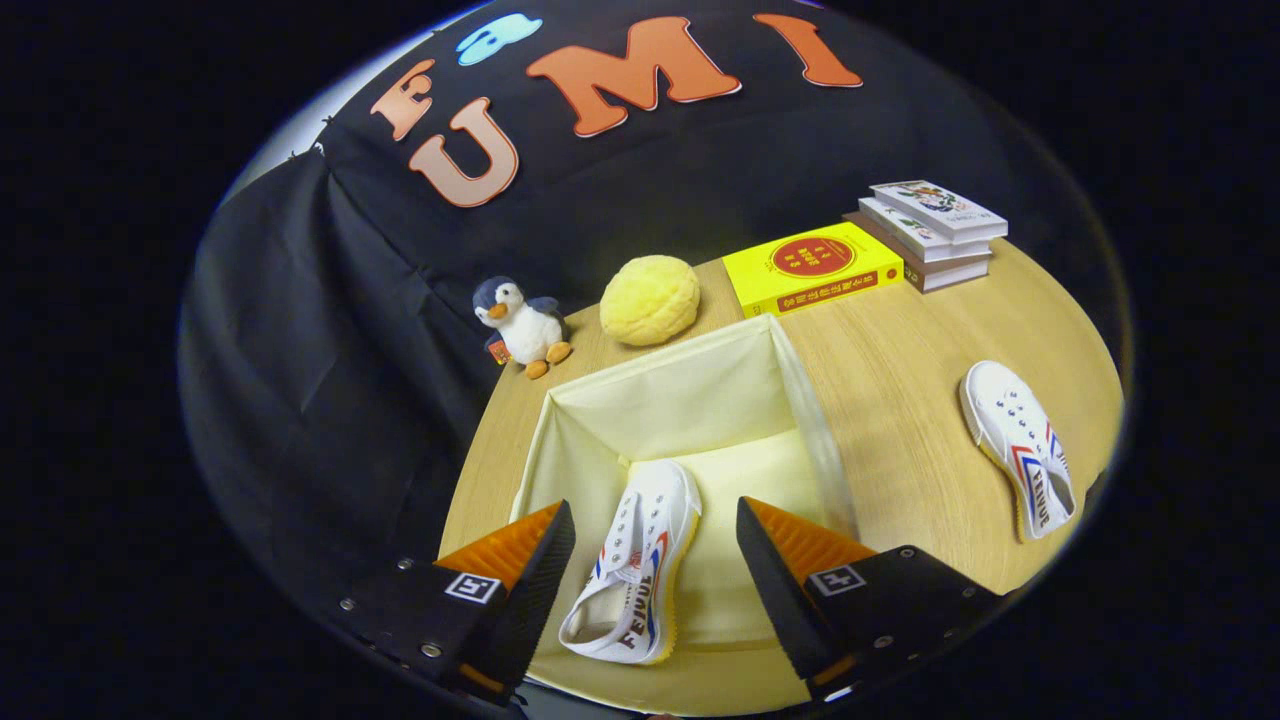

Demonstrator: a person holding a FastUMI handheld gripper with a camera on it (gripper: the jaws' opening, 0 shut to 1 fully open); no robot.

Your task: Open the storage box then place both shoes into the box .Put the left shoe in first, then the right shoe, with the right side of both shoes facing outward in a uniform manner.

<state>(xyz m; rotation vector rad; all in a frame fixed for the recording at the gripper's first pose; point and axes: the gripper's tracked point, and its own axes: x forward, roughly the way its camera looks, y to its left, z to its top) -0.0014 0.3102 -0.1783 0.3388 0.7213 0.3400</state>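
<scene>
Overhead, released jaws straddle a shoe in the open box on the wooden table.

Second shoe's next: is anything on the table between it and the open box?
Nothing visible. The second shoe lies on bare table beside the box, whose top is open. The gripper hangs open over the first shoe, which lies inside the box.

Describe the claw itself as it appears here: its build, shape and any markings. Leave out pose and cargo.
The claw has two wedge-shaped fingers whose outer faces are ribbed and whose inner faces are flat and finely textured. Each finger is bolted to a dark, blocky carrier with small silver screw heads along its edge. Each carrier bears a small square black-and-white marker tag. No cables can be seen.
</scene>
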